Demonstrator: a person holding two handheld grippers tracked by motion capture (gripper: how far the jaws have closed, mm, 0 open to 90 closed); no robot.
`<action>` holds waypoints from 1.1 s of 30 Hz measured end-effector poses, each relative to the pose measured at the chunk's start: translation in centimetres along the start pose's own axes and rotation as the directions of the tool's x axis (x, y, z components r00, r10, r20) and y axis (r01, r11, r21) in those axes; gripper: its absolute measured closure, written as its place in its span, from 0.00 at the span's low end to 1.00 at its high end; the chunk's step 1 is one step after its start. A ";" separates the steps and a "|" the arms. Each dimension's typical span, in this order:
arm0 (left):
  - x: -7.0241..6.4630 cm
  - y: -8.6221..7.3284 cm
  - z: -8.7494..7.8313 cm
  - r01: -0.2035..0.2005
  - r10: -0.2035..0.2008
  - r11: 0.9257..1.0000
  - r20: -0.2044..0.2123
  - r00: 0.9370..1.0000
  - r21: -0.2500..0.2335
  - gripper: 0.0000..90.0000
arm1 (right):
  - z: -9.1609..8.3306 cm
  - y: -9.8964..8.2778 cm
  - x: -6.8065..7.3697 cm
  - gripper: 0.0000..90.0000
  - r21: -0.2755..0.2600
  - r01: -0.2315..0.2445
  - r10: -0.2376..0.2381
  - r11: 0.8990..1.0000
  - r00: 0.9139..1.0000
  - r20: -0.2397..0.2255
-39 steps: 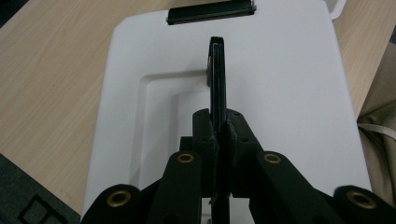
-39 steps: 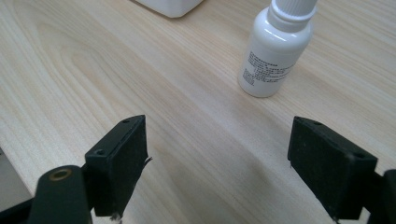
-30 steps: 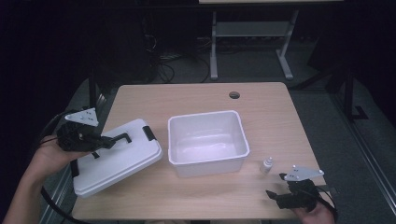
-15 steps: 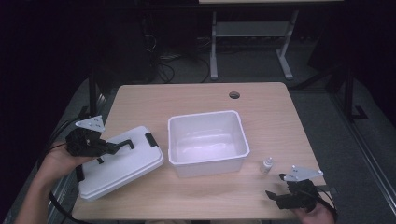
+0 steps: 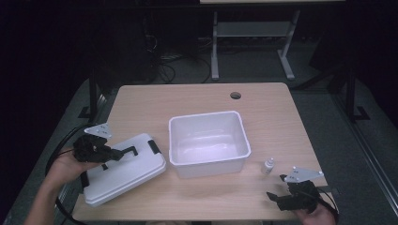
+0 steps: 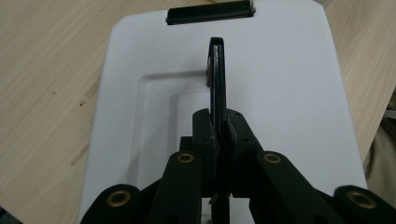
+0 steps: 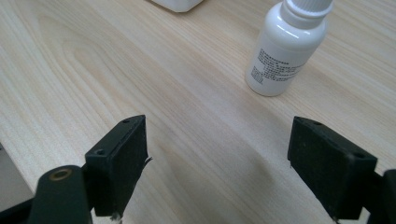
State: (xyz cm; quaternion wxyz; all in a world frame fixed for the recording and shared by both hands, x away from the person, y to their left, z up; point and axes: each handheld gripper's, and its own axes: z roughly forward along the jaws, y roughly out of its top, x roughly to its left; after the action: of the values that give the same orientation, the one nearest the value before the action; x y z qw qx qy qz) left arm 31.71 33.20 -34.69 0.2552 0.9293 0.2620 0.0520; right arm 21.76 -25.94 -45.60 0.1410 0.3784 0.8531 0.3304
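A white box lid point(image 5: 133, 173) with black clasps rests at the table's front left, overhanging the near edge a little. My left gripper point(image 5: 123, 153) is shut on the thin black handle point(image 5: 129, 150) in the lid's middle. In the left gripper view the jaws pinch that upright handle point(image 6: 217, 70) above the lid point(image 6: 285, 93), with a black clasp point(image 6: 210, 11) at the far end. My right gripper point(image 5: 277, 199) sits at the front right, open and holding nothing. Its jaws point(image 7: 217, 154) stand wide over bare wood, short of a small white dropper bottle point(image 7: 285, 51).
An open white bin point(image 5: 174, 140) stands in the middle of the wooden table point(image 5: 197, 98). The dropper bottle point(image 5: 268, 166) stands just to its right front. A cable hole point(image 5: 235, 95) is at the back. The surroundings are dark, with desk legs behind.
My left gripper has come down and toward the near edge with the lid, which now lies lower and flatter on the table. The right gripper has stayed put.
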 end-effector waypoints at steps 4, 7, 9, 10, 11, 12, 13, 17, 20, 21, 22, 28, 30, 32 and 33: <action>0.0 -0.2 0.7 0.002 -0.002 1.000 0.007 1.000 0.008 0.94 | 0.0 0.0 0.0 0.22 -0.003 -0.001 0.001 1.000 1.000 0.000; 0.1 -0.3 1.2 0.005 -0.005 1.000 0.008 1.000 0.009 0.94 | 0.1 0.0 0.0 0.22 0.000 0.004 -0.004 1.000 1.000 -0.003; 0.1 -0.3 1.3 0.007 -0.007 1.000 0.009 1.000 0.011 0.94 | 0.1 0.0 0.1 0.22 0.004 0.002 -0.002 1.000 1.000 -0.004; 0.1 -0.3 1.3 0.007 -0.007 1.000 0.009 1.000 0.011 0.94 | 0.1 0.0 0.1 0.22 0.004 0.002 -0.002 1.000 1.000 -0.004; 0.2 -0.4 1.5 0.010 -0.010 1.000 0.008 1.000 0.011 0.94 | 0.1 0.1 0.1 0.22 0.004 0.002 -0.002 1.000 1.000 -0.005; 0.2 -0.4 1.5 0.010 -0.010 1.000 0.008 1.000 0.011 0.94 | 0.1 0.1 0.1 0.22 0.004 0.002 -0.002 1.000 1.000 -0.005; 0.2 -0.6 1.7 0.013 -0.013 1.000 0.011 1.000 0.011 0.94 | 0.2 0.0 0.1 0.22 0.004 0.002 -0.002 1.000 1.000 -0.005; 0.2 -0.8 2.2 0.016 -0.017 1.000 0.019 1.000 0.012 0.94 | 0.3 0.0 0.1 0.22 0.011 0.008 -0.008 1.000 1.000 -0.008; 0.3 -0.9 2.5 0.019 -0.020 1.000 0.021 1.000 0.013 0.94 | 0.3 0.1 0.1 0.22 0.011 0.008 -0.007 1.000 1.000 -0.009; 0.3 -0.9 2.7 0.018 -0.019 1.000 0.019 1.000 0.014 0.94 | 0.4 0.1 0.1 0.22 0.011 0.006 -0.006 1.000 1.000 -0.011; 0.3 -0.9 2.7 0.018 -0.019 1.000 0.019 1.000 0.014 0.94 | 0.4 0.1 0.1 0.22 0.011 0.006 -0.006 1.000 1.000 -0.011; 0.3 -1.1 3.1 0.022 -0.023 1.000 0.019 1.000 0.013 0.94 | 0.5 0.1 0.1 0.22 0.018 0.008 -0.008 1.000 1.000 -0.013; 0.4 -1.1 3.2 0.024 -0.024 1.000 0.019 1.000 0.013 0.94 | 0.5 0.1 0.1 0.22 0.018 0.007 -0.007 1.000 1.000 -0.014; 0.5 -1.2 3.3 0.024 -0.024 1.000 0.022 0.999 0.016 0.94 | 0.5 0.1 0.1 0.22 0.019 0.007 -0.007 1.000 1.000 -0.014; 0.5 -1.2 3.4 0.023 -0.023 1.000 0.025 0.999 0.021 0.94 | 0.5 0.1 0.1 0.22 0.020 0.008 -0.007 1.000 1.000 -0.014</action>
State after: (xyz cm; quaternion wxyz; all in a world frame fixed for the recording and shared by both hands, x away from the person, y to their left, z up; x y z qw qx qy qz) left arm 32.34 32.80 -38.22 0.2494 0.9294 0.2699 0.0344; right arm 21.98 -25.56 -45.94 0.1325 0.3743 0.8587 0.3240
